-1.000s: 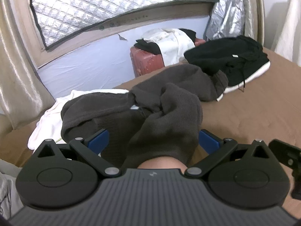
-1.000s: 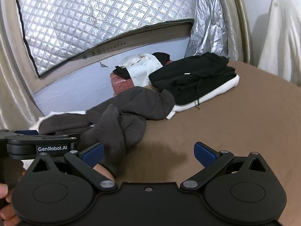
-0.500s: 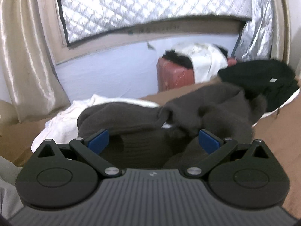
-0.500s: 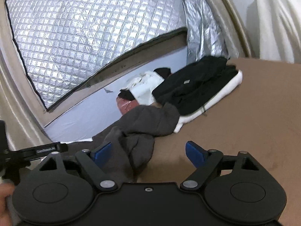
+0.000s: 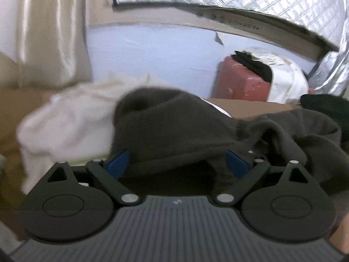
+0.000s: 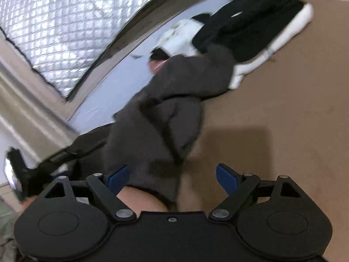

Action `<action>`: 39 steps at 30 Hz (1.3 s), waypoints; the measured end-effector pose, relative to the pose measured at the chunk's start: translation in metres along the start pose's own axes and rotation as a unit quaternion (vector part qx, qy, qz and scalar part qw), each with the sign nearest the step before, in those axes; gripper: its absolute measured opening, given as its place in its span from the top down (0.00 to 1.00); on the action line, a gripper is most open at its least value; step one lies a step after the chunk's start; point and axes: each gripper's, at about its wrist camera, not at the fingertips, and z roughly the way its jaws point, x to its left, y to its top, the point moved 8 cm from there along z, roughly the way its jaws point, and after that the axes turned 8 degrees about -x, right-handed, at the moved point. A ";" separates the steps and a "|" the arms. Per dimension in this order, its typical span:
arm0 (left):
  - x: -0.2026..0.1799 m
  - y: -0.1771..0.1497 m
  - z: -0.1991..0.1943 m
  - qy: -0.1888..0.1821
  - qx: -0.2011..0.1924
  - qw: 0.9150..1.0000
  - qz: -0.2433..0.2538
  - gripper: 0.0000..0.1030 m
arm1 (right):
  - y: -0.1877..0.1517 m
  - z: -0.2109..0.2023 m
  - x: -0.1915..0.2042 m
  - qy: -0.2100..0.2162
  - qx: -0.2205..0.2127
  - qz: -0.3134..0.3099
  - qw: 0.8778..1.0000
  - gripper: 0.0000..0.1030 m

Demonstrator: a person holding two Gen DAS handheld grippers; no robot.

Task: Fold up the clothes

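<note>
Both your hand-held grippers have fingers spread apart, clamped on nothing. The left hand-held gripper (image 5: 178, 161) sits low with the dark grey sweater (image 5: 174, 126) bunched between its blue pads and draped over the gap, probably lined up for a grab at a bulge or hem; contact can't be told. The right hand-held gripper (image 6: 172, 178) hovers tilted at the sweater's (image 6: 161, 118) near end, cloth beside its left pad, bare brown bed surface (image 6: 283, 113) beside the right one, likely the spot for laying it flat.

The sweater is crumpled, not spread. Behind it on its left lies a white garment (image 5: 65, 126), partly under it. Beyond it a black-and-white clothes stack (image 6: 257, 24) touches its far end, and a red case (image 5: 240, 85) stands against the wall. Those neighbours could snag when you drag the sweater out.
</note>
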 end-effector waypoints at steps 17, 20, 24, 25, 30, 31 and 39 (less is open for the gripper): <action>-0.031 -0.036 0.027 -0.223 0.022 0.974 -0.040 0.15 | 0.044 0.200 0.009 -0.052 0.111 -0.094 0.988 0.03; -0.035 -0.041 0.031 -0.230 0.020 0.973 -0.032 0.12 | 0.040 0.208 0.010 -0.039 0.110 -0.091 0.989 0.12; -0.037 -0.042 0.031 -0.259 0.010 0.962 -0.084 0.00 | 0.032 0.179 0.031 0.024 0.107 -0.088 0.990 0.60; -0.038 -0.042 0.031 -0.273 0.014 0.957 -0.101 0.00 | 0.030 0.170 0.037 0.041 0.106 -0.087 0.990 0.62; -0.037 -0.039 0.032 -0.332 0.050 0.921 -0.199 0.00 | 0.019 0.126 0.067 0.124 0.105 -0.083 0.983 0.64; -0.036 -0.038 0.032 -0.344 0.057 0.910 -0.224 0.00 | 0.017 0.117 0.073 0.141 0.105 -0.082 0.981 0.64; -0.078 -0.033 0.006 -0.373 0.067 0.912 -0.158 0.02 | 0.017 0.037 0.068 0.210 0.059 -0.061 0.974 0.67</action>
